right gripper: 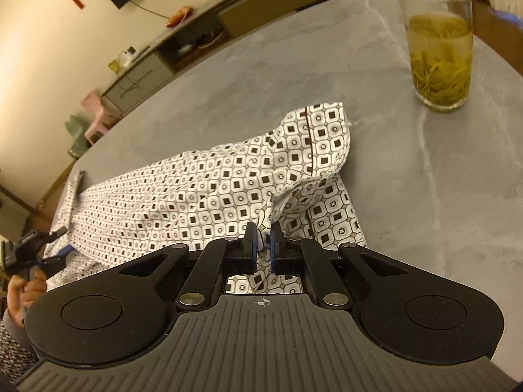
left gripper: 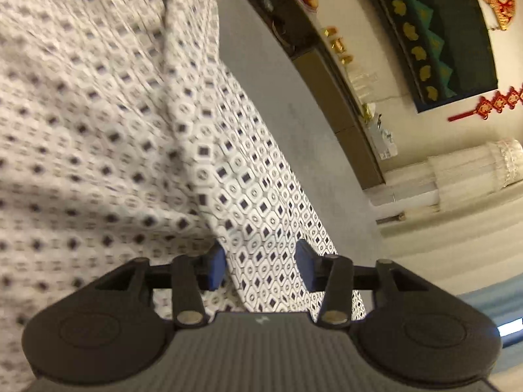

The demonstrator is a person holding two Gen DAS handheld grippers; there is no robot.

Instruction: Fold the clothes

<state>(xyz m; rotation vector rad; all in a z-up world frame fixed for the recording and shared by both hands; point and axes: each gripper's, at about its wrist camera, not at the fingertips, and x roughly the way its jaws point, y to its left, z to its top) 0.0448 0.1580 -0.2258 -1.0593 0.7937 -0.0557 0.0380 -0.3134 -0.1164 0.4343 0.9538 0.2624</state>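
Observation:
A white garment with a dark square print (right gripper: 202, 192) lies stretched across the grey table (right gripper: 294, 75). My right gripper (right gripper: 263, 245) is shut on a pinched fold of its cloth near the cuffed end and lifts it a little. My left gripper (left gripper: 261, 266) is open, its blue pads on either side of a strip of the same garment (left gripper: 108, 107), not closed on it. The left gripper also shows in the right wrist view (right gripper: 49, 248) at the garment's far left end.
A tall glass of green tea (right gripper: 438, 42) stands on the table at the back right, close to the cuff. A long sideboard (right gripper: 183, 42) with small items runs along the wall behind. Pastel stools (right gripper: 91, 114) stand beyond the table's left edge.

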